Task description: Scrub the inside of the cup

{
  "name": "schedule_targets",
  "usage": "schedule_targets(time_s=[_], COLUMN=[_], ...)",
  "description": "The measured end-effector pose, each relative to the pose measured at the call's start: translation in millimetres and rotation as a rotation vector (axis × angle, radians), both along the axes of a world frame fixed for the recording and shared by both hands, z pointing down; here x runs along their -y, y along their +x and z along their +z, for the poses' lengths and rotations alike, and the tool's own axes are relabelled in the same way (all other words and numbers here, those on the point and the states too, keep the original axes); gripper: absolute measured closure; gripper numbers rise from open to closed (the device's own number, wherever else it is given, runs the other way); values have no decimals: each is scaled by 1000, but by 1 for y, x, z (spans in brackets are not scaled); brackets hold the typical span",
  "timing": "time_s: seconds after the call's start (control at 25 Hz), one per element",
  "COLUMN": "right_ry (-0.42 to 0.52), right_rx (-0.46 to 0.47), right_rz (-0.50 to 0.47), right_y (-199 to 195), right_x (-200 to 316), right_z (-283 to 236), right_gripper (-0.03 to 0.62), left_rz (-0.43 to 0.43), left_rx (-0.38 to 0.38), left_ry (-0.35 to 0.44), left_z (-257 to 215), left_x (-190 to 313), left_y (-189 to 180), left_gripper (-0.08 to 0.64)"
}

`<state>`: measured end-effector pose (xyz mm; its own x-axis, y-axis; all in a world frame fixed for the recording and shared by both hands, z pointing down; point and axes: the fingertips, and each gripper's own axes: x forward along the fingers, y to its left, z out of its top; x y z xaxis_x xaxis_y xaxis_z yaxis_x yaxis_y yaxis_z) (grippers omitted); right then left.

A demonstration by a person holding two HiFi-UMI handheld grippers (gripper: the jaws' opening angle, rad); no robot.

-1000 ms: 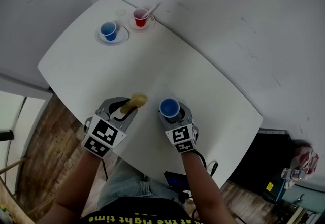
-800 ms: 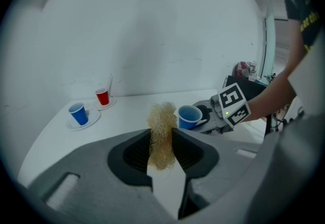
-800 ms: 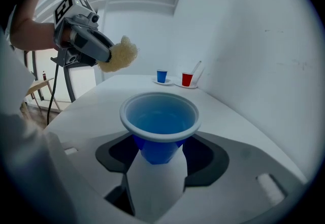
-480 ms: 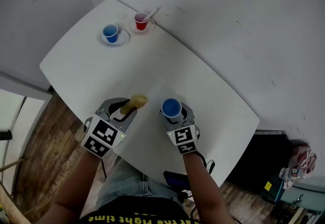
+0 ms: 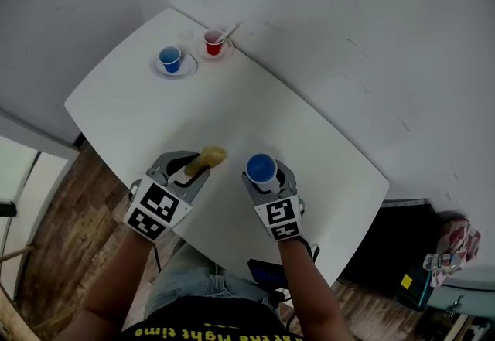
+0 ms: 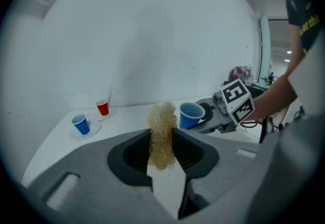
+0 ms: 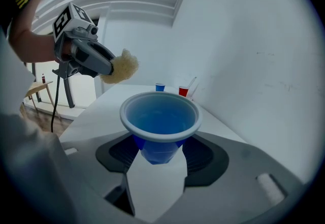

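My right gripper (image 5: pixel 262 179) (image 7: pixel 158 154) is shut on a blue cup (image 5: pixel 261 168) (image 7: pixel 159 122), upright, mouth up, held above the white table (image 5: pixel 232 111). The cup looks empty inside. My left gripper (image 5: pixel 195 169) (image 6: pixel 162 149) is shut on a tan fibrous scrubber (image 5: pixel 209 156) (image 6: pixel 162 134), which sticks out past the jaw tips. The scrubber (image 7: pixel 120 67) hangs left of the cup, apart from it. From the left gripper view the cup (image 6: pixel 191 115) stands just right of the scrubber.
At the table's far end stand a second blue cup (image 5: pixel 170 59) on a white saucer (image 5: pixel 175 70) and a red cup (image 5: pixel 214 42) with a white stick in it, on its own saucer. A grey wall runs behind. Wooden floor (image 5: pixel 46 254) lies left of the table.
Both grippers have risen a little from the table, with the cup and scrubber still held. The gap between scrubber and cup stays about the same.
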<state>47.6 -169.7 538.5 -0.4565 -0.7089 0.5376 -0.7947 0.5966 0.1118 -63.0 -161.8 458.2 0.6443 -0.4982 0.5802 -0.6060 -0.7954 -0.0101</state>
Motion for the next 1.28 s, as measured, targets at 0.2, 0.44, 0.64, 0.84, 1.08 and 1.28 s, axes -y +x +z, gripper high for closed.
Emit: schedule_targets(time_s=[0.2, 0.44, 0.64, 0.84, 1.08, 1.28], right_ry=[19, 32, 48, 47, 70, 76], right_rx=[-17, -17, -26, -41, -63, -74], right_rz=[-8, -38, -66, -108, -151, -175], right_y=[5, 9, 11, 5, -5, -13], right_x=[-11, -25, -38, -52, -63, -68], right_z=[-15, -30, -43, -47, -58, -66], right_gripper=[316, 318, 318, 318, 319, 321], left_rz=[13, 22, 23, 11, -5, -11], left_rx=[-12, -36, -35, -22, -14, -11], left_ry=[19, 36, 55, 71, 86, 97], left_z=[-13, -27, -35, -42, -51, -54], left_x=[-8, -21, -35, -48, -63, -68], left_y=[5, 11, 12, 4, -7, -12], left_gripper=[437, 437, 437, 437, 439, 437])
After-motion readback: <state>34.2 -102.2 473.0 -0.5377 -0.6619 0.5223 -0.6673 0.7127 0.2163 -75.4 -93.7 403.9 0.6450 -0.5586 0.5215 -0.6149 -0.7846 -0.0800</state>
